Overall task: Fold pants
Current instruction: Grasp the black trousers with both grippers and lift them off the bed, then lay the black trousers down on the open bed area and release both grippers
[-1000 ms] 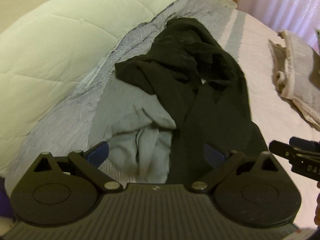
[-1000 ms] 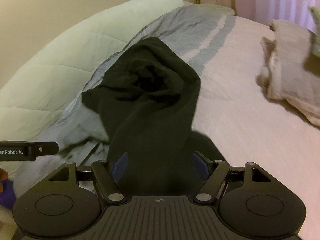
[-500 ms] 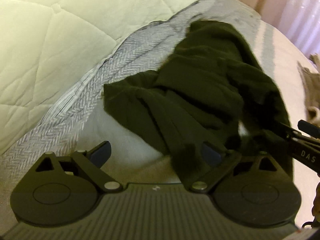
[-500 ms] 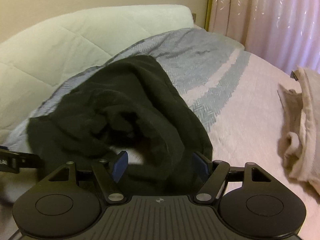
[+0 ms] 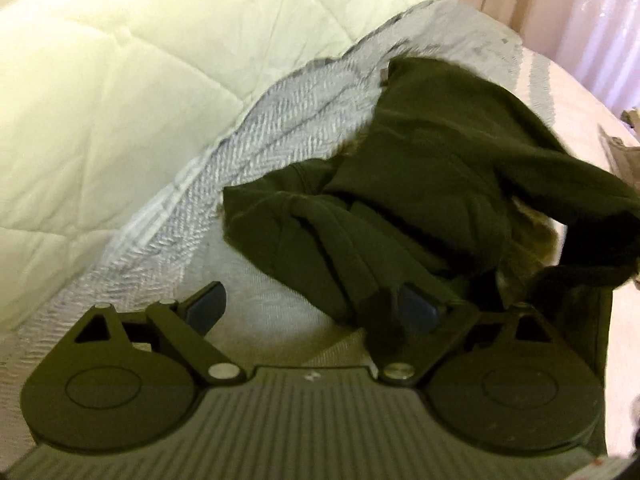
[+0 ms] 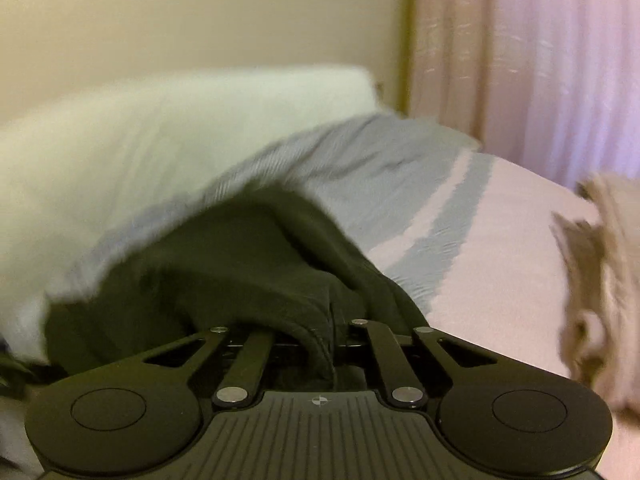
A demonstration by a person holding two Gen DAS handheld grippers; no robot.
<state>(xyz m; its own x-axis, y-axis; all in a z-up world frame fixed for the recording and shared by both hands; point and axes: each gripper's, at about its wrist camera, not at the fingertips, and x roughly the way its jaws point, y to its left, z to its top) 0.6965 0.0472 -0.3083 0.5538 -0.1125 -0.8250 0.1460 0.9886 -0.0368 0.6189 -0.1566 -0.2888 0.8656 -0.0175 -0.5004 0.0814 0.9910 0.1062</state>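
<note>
Since a second ago my right hand-held gripper [image 6: 332,344] went from spread wide to pressed together, and it's now pinching a fold of the black pants [image 6: 248,280]. Both cameras also slid closer to the quilted headboard, and the pale grey garment that used to lie under the pants in the left view isn't showing anymore.

Left wrist view: my left hand-held gripper [image 5: 316,308] is spread wide and just easing closed. Its right finger [image 5: 418,306] sits against a dangling bit of the black pants [image 5: 400,200], the left finger [image 5: 206,304] is over bare bed cover, and nothing is pinched between them. The pants lie in a rumpled heap on the bed [image 5: 280,120], right against the grey herringbone band of the cover, with the cream quilted headboard [image 5: 120,80] just behind. On the right the cloth rises off the bed into a dark bunch. A scrap of beige fabric [image 5: 624,148] peeks in at the far right edge.

Right wrist view: pretty blurry. The right gripper's fingers are drawn in tight with a hem of the pants clamped between them; the rest of the pants trails away to the left over the grey band [image 6: 380,184]. Beige clothing [image 6: 600,280] lies well apart on the right side of the bed, pink curtain [image 6: 540,60] behind it.
</note>
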